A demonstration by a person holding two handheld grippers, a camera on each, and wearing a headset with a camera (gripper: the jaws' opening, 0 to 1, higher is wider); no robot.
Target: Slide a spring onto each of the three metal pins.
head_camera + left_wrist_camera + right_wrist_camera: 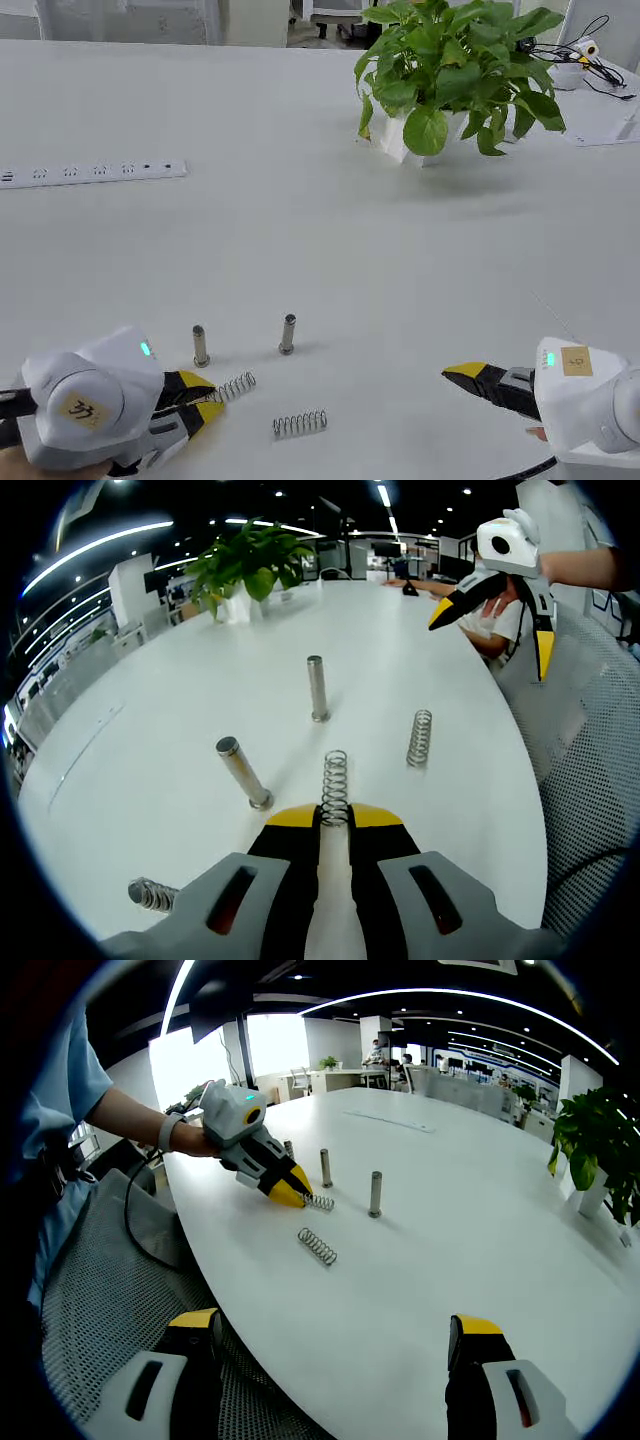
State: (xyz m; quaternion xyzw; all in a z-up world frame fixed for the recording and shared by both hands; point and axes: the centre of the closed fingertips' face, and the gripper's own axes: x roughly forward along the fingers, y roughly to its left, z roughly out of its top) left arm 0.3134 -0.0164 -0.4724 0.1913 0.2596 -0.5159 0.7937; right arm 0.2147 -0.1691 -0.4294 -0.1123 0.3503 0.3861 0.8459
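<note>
white table [300,230]: our left gripper [212,393] pinches one spring [235,385], right gripper [335,1325] spread empty; second spring [300,423] loose, near pin [240,770] and far pin [317,685] bare.

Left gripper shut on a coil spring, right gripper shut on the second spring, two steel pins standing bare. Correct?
No. The right gripper is open and empty: the right gripper view shows its fingers apart and the second metal coil spring loose on the white table. The left gripper is shut on a metal coil spring; both upright steel pins stand bare.
</note>
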